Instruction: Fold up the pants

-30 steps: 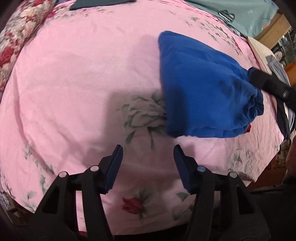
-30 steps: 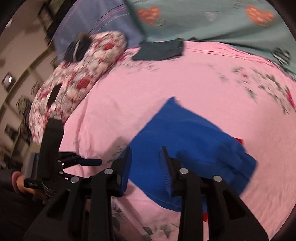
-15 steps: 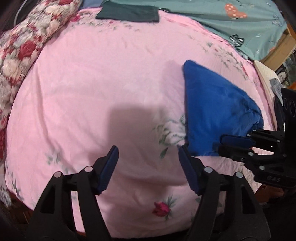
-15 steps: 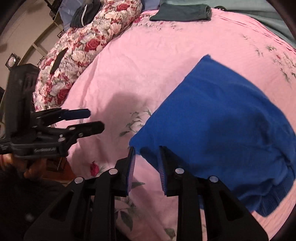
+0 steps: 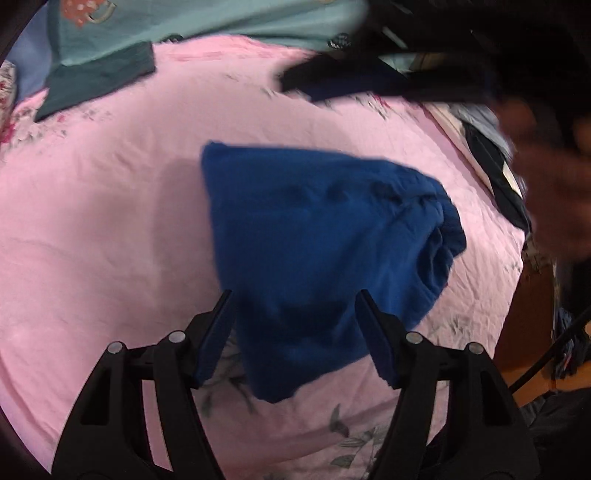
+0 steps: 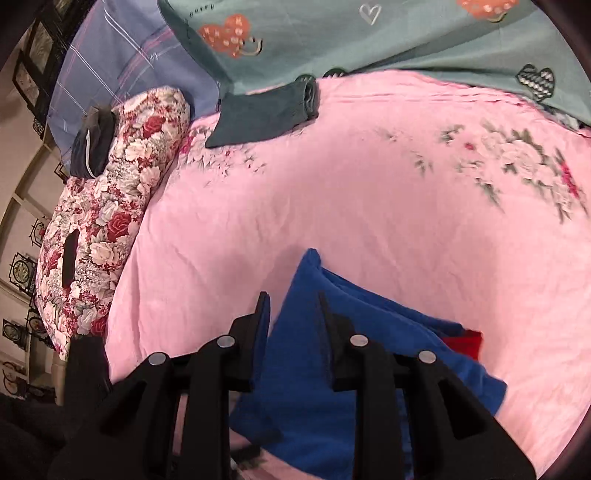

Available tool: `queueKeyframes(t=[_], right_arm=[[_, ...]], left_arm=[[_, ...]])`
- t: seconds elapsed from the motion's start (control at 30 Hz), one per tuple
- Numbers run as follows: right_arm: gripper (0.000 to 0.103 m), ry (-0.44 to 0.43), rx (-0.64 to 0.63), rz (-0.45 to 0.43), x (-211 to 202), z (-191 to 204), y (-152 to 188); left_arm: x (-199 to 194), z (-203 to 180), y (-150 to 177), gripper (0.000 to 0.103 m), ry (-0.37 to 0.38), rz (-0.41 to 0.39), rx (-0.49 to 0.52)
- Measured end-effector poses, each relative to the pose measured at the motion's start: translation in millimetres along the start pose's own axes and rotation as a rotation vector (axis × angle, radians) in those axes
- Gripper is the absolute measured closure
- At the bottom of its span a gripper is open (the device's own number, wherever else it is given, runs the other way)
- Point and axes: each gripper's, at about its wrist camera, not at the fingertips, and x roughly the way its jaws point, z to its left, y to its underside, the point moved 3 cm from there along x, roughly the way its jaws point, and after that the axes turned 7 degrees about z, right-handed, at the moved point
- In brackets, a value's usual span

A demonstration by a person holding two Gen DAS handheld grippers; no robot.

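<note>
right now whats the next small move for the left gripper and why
Probably ease the left gripper down and shut it on the near edge of the blue pants. Its jaws stand open, astride that edge, and the pants lie folded on the pink sheet.

Spread across most of both views, a pink flowered bedsheet [image 6: 369,206], with a folded dark green garment [image 6: 264,114] at upper centre, a rose-patterned pillow [image 6: 107,221] at left, and teal heart-print bedding [image 6: 369,33] along the top.
</note>
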Motion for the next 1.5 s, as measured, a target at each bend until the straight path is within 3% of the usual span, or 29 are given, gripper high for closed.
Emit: queueKeyframes(t=[0.1, 0.23, 0.33, 0.47, 0.57, 0.63, 0.73, 0.83, 0.97, 1.07, 1.13, 1.17, 1.2, 1.27, 1.33, 1.5], right_arm=[[0.079, -0.015, -0.060, 0.099, 36, 11, -14], [0.081, 0.053, -0.108, 0.230, 89, 8, -25], [0.101, 0.106, -0.101, 0.283, 124, -18, -31], [0.102, 0.006, -0.047, 0.265, 118, -35, -36], [0.089, -0.049, 0.007, 0.153, 73, -42, -43], [0.089, -0.111, 0.041, 0.077, 34, -48, -40], [0.088, -0.156, 0.058, -0.025, -24, -61, -12], [0.088, -0.199, 0.089, -0.054, -53, -72, 32], [0.088, -0.194, 0.139, -0.026, -50, -85, 89], [0.088, -0.159, 0.226, 0.030, -24, -104, 124], [0.094, -0.112, 0.260, 0.074, -3, -115, 141], [0.098, -0.142, 0.277, 0.062, 5, -118, 150], [0.103, -0.148, 0.291, 0.052, 9, -121, 155], [0.103, -0.173, 0.330, 0.031, 9, -124, 159], [0.103, -0.180, 0.330, 0.038, 3, -120, 157], [0.088, -0.218, 0.251, -0.039, -34, -106, 141]], left_arm=[[11, 1, 9, 0.036, -0.012, 0.011, -0.010], [23, 9, 12, 0.032, 0.021, 0.038, -0.074], [27, 6, 13, 0.032, -0.014, 0.030, -0.072], [32, 4, 15, 0.029, -0.028, 0.028, -0.082], [23, 5, 17, 0.026, -0.021, 0.025, -0.088], [15, 7, 16, 0.025, -0.022, 0.018, -0.105], [-5, 7, 10, 0.025, -0.035, -0.033, -0.107], [-25, 0, -2, 0.024, -0.026, -0.095, -0.087], [-24, -27, -18, 0.021, -0.019, -0.120, -0.005], [12, -37, -17, 0.021, -0.041, -0.015, 0.031], [33, -42, -3, 0.020, -0.122, 0.013, 0.084], [36, -48, 0, 0.017, -0.161, 0.012, 0.132], [39, -55, 3, 0.016, -0.199, 0.019, 0.186], [40, -62, 6, 0.015, -0.239, 0.021, 0.243], [37, -56, 5, 0.015, -0.229, 0.026, 0.238], [8, -48, -4, 0.015, -0.231, -0.002, 0.219]])
